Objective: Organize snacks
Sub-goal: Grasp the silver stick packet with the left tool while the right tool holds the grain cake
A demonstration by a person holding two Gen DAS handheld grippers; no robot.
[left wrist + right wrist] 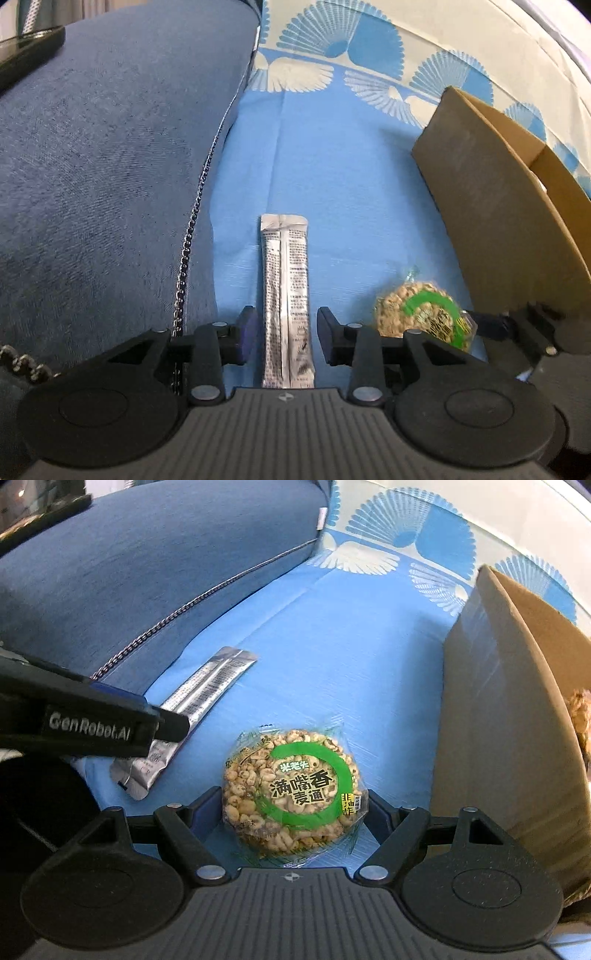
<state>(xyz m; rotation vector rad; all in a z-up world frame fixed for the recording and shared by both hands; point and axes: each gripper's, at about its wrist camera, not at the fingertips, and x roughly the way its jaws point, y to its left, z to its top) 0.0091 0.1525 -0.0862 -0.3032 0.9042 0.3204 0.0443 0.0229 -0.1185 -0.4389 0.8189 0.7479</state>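
Note:
A long silver stick sachet [286, 295] lies on the blue sheet, its near end between the fingers of my left gripper [287, 336], which is open with a gap on each side. The sachet also shows in the right wrist view [201, 698], partly under the left gripper's finger [110, 720]. A round puffed-grain cake in clear wrap with a green ring label [291, 790] lies between the fingers of my right gripper [293, 805], which touch its sides. The cake also shows in the left wrist view [421, 314], with the right gripper's finger [491, 321] against it.
A brown cardboard box [506, 716] stands open at the right, close to the cake, with something brown inside [580, 716]; it also shows in the left wrist view [498, 192]. A big blue cushion [103, 166] borders the left. A dark phone [26, 51] lies on it.

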